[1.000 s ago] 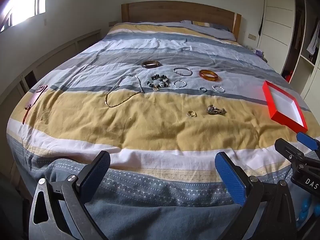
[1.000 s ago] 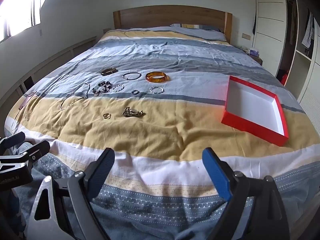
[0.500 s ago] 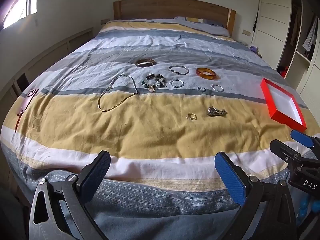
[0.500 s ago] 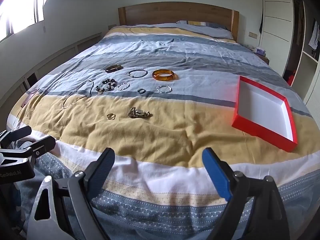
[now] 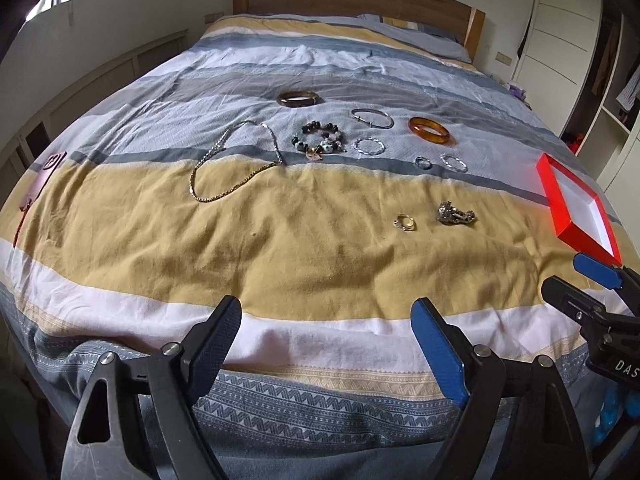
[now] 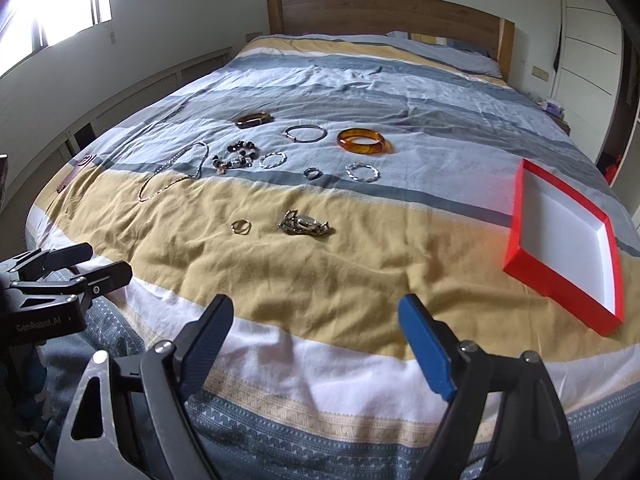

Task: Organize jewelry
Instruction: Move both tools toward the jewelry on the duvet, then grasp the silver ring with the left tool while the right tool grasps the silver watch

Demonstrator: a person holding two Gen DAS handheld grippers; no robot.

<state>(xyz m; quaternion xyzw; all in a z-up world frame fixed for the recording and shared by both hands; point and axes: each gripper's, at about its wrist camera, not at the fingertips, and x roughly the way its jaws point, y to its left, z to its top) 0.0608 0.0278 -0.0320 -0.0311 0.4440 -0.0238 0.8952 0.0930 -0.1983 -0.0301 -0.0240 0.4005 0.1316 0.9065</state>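
We held the left gripper and the right gripper over the foot of the bed, both spread wide with nothing between their fingers. The jewelry lay on the bedspread, all of it to the left of the red tray, which sat empty near the bed's right edge. Nearest the tray on the yellow stripe were a crumpled watch and, just left of it, a small ring. Farther up and left of the tray we saw an amber bangle, a thin silver bangle, a beaded bracelet and a long chain necklace.

We judged the bangles stiff, light and smooth, best pinched across one side of the rim. The chain would be limp and could slip or tangle. The ring sat low in soft cloth, so fingers might pinch fabric too. Nothing stood between the pieces and the tray.
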